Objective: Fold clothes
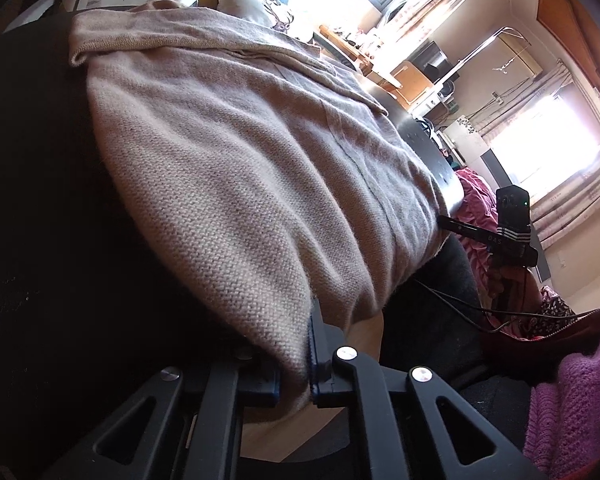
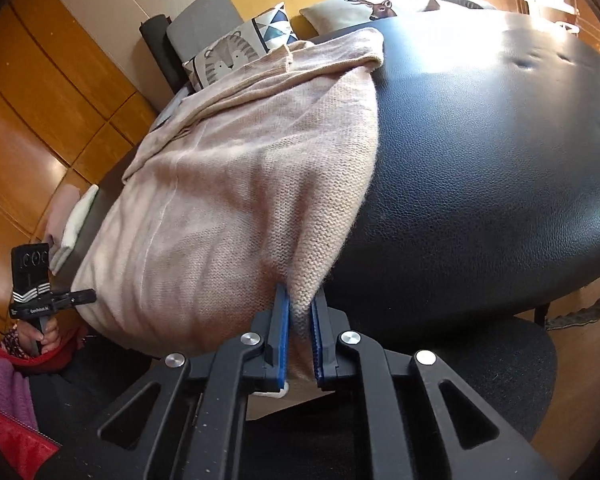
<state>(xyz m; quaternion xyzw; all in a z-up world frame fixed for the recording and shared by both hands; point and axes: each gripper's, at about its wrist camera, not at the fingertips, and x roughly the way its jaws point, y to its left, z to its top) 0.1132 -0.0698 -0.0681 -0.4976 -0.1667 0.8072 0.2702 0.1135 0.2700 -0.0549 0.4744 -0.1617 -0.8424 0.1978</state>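
The beige knit sweater [image 1: 236, 168] lies spread over the black leather bench [image 2: 500, 152], and its near hem hangs off the edge toward you. Your left gripper [image 1: 296, 364] has its jaws closed on one hem corner, the knit pinched between the blue pads. Your right gripper [image 2: 300, 320] does the same at the other corner, with a fold of knit running down between its jaws. Ahead of both sets of jaws the garment stretches away, its far part doubled over with a sleeve [image 2: 332, 52] lying across the top.

To the right of the right jaws the bench is bare, glossy and dimpled. Beyond the sweater sit a tiger-print cushion [image 2: 228, 60] and a deer-print cushion [image 2: 372, 0] against a grey, yellow and blue backrest. Left of the right jaws runs a wooden panelled wall [image 2: 40, 112], with folded pale cloths [image 2: 74, 224] at the bench's edge. Right of the left jaws, sunlit curtained windows [image 1: 560, 152] glare, with a cluttered desk [image 1: 352, 48] and pink bedding [image 1: 480, 200] beneath.
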